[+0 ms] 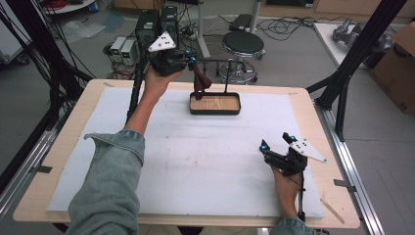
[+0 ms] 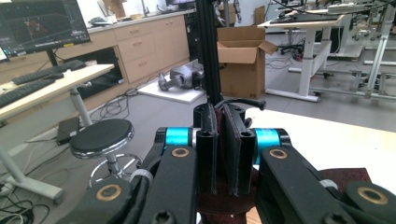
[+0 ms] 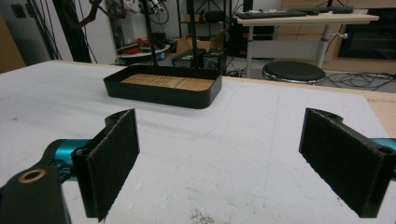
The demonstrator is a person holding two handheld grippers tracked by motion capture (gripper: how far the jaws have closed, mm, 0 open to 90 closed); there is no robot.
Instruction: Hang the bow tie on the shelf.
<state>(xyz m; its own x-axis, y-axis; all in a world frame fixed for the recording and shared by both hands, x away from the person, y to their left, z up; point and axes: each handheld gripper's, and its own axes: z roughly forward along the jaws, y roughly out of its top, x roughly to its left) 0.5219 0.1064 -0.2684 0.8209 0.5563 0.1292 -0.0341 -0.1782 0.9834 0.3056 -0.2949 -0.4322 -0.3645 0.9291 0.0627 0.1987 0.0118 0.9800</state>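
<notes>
Nearest the high camera was a denim sleeve (image 1: 110, 186), its forearm reaching up the white surface (image 1: 98, 147) to the far edge, where the left hand-held gripper (image 1: 191, 61) was raised above the surface beside a black tray (image 1: 215, 111) with a wooden floor. From that gripper a dark red cloth (image 1: 200, 81) hung down, its lower end over the tray's left end; whether it touched the tray could not be told from above. A thin black stand (image 1: 226, 73) rose from the tray behind the cloth.

Only the left gripper view showed the grip itself: the two black jaws stood pressed almost together, with the maroon cloth (image 2: 224, 198) pinched between the pads and bunched below them, and a second fold (image 2: 345, 175) lying out to the right. Beyond them that view took in a round stool (image 2: 100, 135) and a cardboard box (image 2: 243, 60).

At the near right of the high view the right hand-held gripper (image 1: 276, 143) rested low on the surface, well apart from the tray. Its own view showed what the high one could not settle: jaws spread wide with nothing between the pads (image 3: 114, 158), and the tray (image 3: 163, 95) farther off across the bare white sheet
</notes>
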